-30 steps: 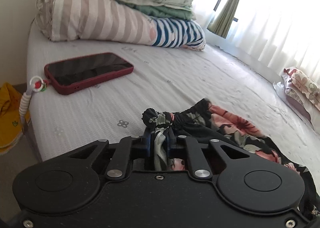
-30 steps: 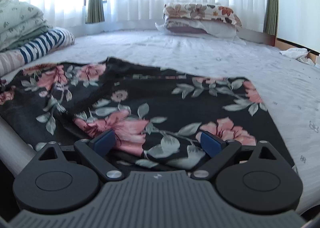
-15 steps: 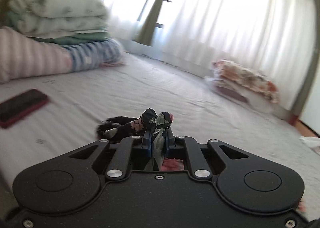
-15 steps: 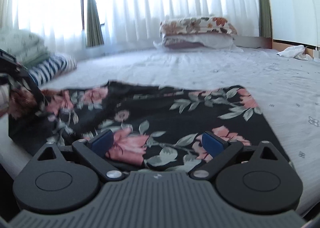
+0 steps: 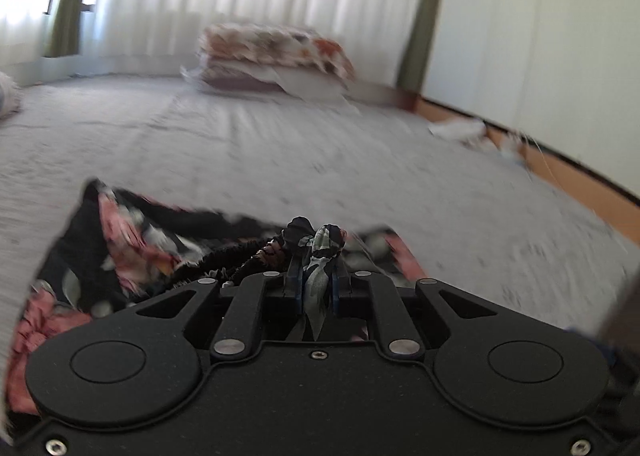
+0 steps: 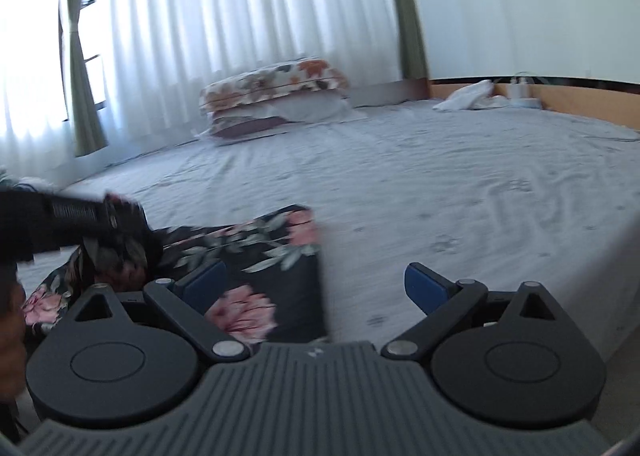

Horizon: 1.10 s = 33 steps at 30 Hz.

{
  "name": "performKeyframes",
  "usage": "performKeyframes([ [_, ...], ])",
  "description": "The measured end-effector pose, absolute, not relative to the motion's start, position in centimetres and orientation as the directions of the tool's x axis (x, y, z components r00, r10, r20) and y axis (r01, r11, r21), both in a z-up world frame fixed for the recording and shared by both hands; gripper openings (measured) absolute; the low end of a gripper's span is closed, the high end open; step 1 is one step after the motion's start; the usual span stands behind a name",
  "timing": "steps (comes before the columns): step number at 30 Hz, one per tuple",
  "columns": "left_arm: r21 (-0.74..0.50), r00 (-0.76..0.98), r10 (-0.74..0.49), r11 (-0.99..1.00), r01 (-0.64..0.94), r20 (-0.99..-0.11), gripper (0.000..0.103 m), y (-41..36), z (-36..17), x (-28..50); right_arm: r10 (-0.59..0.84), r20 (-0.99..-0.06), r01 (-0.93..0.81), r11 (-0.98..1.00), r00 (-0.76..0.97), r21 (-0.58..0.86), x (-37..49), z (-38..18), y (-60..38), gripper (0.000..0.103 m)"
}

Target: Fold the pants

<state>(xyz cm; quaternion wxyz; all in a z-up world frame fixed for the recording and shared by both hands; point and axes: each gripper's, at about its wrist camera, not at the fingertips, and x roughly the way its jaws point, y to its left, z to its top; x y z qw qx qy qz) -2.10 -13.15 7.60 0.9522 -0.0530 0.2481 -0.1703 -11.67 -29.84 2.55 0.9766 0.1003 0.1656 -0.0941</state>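
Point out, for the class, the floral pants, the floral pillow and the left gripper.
floral pants (image 6: 280, 256): right wrist view, flat patterned cloth.
floral pillow (image 6: 276, 83): right wrist view, top face.
left gripper (image 5: 316, 276): left wrist view, between the fingertips, shut on bunched cloth.

The pants (image 6: 256, 256) lay on the near left part of the bed (image 6: 440, 183), with a bunch of their fabric between the left gripper (image 5: 316, 280) jaws. Pillows (image 6: 276, 99) sat stacked at the far side, before the curtains (image 6: 240, 15). A crumpled cloth (image 6: 468, 95) lay far right.
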Motion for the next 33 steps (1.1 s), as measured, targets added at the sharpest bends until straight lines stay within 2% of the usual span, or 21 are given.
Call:
performKeyframes([
  [3,-0.134,0.779,-0.385,0.920,0.369,-0.496,0.013,-16.9,6.1,-2.8,-0.204,-0.338,0.265,0.953,0.919,0.147,-12.6,3.0,-31.7,0.101],
  [6,-0.077,0.757,-0.399,0.903,0.423,-0.517,0.017,-19.5,5.0,-3.9,-0.238,-0.350,0.300,0.944,0.906,0.134,-13.1,3.2,-33.1,0.101],
  [7,-0.062,0.747,-0.401,0.897,0.438,-0.529,0.021,-20.0,4.8,-4.3,-0.241,-0.356,0.306,0.942,0.903,0.139,-13.2,3.2,-33.4,0.101],
  [9,-0.043,0.726,-0.413,0.882,0.468,-0.550,0.041,-20.3,4.3,-4.8,-0.236,-0.364,0.309,0.938,0.901,0.156,-13.2,3.0,-33.8,0.101],
  [10,-0.041,0.718,-0.419,0.877,0.480,-0.556,0.054,-20.4,4.2,-5.1,-0.233,-0.366,0.309,0.937,0.901,0.164,-13.2,2.9,-33.9,0.101],
  [11,-0.039,0.716,-0.423,0.874,0.485,-0.555,0.059,-20.2,4.2,-5.4,-0.231,-0.368,0.309,0.936,0.901,0.167,-13.0,2.7,-33.9,0.101],
  [13,-0.027,0.719,-0.426,0.869,0.494,-0.549,0.062,-18.4,4.8,-6.2,-0.221,-0.369,0.300,0.938,0.903,0.172,-12.5,2.6,-33.6,0.101],
  [17,-0.016,0.747,-0.403,0.885,0.466,-0.529,0.076,-14.9,6.0,-7.8,-0.174,-0.362,0.249,0.953,0.916,0.174,-11.7,2.7,-32.5,0.101],
  [20,-0.010,0.784,-0.368,0.908,0.419,-0.499,0.079,-11.3,7.0,-9.3,-0.126,-0.359,0.192,0.969,0.925,0.154,-10.4,2.9,-31.2,0.101],
  [24,0.026,0.849,-0.193,0.972,0.236,-0.491,0.078,-6.7,7.2,-9.7,-0.036,-0.379,0.082,0.991,0.925,0.105,-8.5,3.0,-28.4,0.101],
  [27,0.032,0.855,-0.053,0.996,0.081,-0.516,0.071,-3.6,6.4,-8.6,0.032,-0.393,-0.004,0.997,0.919,0.072,-7.3,2.7,-26.0,0.102],
  [29,0.048,0.835,0.012,0.999,0.017,-0.551,0.059,-2.2,5.7,-7.9,0.055,-0.422,-0.029,0.997,0.905,0.067,-6.3,2.3,-24.8,0.102],
  [32,0.083,0.791,0.078,0.996,-0.035,-0.607,0.051,-1.1,4.1,-7.0,0.021,-0.496,-0.013,1.000,0.868,0.020,-4.4,1.1,-23.3,0.101],
  [33,0.087,0.780,0.089,0.995,-0.045,-0.620,0.051,-0.7,3.8,-6.9,0.008,-0.516,-0.009,1.000,0.857,0.001,-3.9,0.6,-23.1,0.099],
])
